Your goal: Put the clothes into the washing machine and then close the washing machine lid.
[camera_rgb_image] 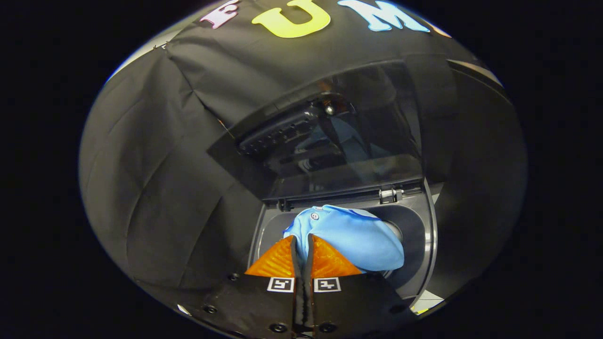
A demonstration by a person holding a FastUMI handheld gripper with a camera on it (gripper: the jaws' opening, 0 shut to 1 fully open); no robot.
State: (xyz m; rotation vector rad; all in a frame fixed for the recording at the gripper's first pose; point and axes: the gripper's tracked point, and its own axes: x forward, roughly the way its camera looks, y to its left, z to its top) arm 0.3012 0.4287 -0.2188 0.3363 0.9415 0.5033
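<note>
Gripper [302, 242]: fingers nearly pressed together, pinching a fold of the light blue garment [353, 240]. Garment: bunched, buttoned edge showing, hanging just ahead of the fingertips, over the washing machine [426, 235] opening. Washing machine lid [330, 136]: raised upright behind the opening, dark and reflective.

Dark grey top-loading washing machine [426, 235] carries the load. Its tinted, see-through lid [330, 136] stands raised from hinges along the far edge of the top opening. Light blue cloth garment with a small button [353, 238] lies bunched in the round drum mouth, spread toward the far and right rim. Claw [301, 245] fingers pinched nearly together on the garment's near edge.
</note>
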